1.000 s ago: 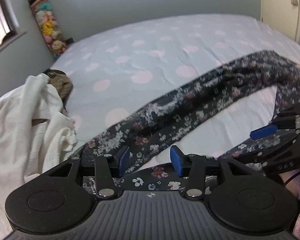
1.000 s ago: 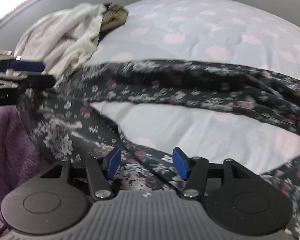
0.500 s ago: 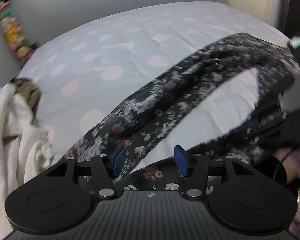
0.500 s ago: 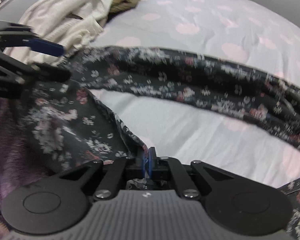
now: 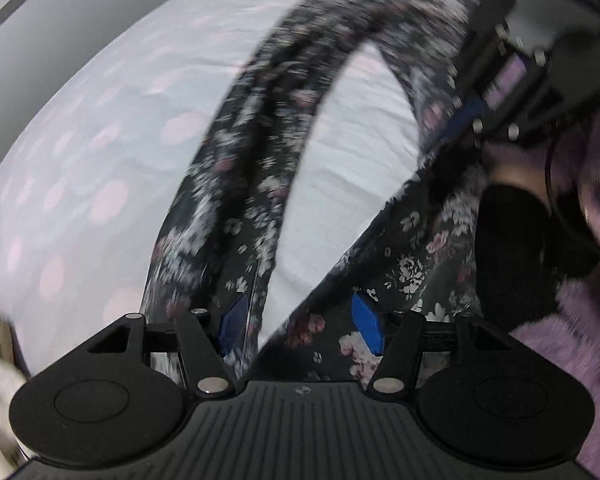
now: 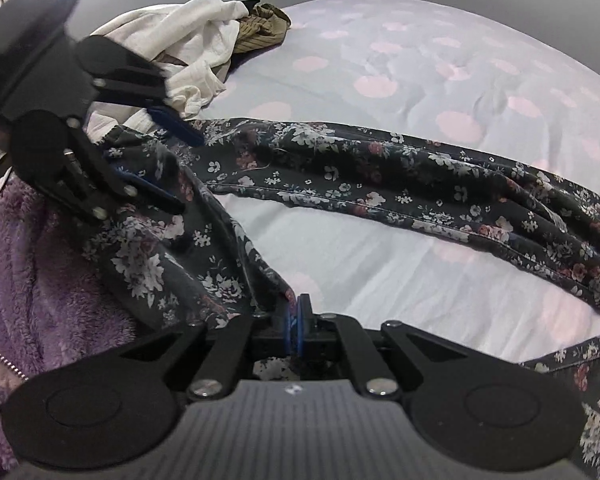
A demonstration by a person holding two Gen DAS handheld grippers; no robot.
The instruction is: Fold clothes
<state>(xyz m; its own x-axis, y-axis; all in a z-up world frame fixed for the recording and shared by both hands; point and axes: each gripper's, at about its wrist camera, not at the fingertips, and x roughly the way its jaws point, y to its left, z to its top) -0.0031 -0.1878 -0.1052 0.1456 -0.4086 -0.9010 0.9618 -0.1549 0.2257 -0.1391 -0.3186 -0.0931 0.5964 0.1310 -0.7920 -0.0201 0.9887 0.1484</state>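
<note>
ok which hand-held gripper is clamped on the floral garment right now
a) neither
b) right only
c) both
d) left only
b: the right hand-held gripper has its blue pads pressed together on an edge of the dark floral garment, while the left hand-held gripper has its pads spread wide apart with the fabric only lying between them.

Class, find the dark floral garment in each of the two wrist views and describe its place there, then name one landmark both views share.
Left wrist view: the floral garment arches from the open left gripper up to the upper right.
Right wrist view: the floral garment stretches across the middle from left to right edge, its near edge pinched in the right gripper.
Shared landmark: the pink-dotted bedsheet beneath it.
</note>
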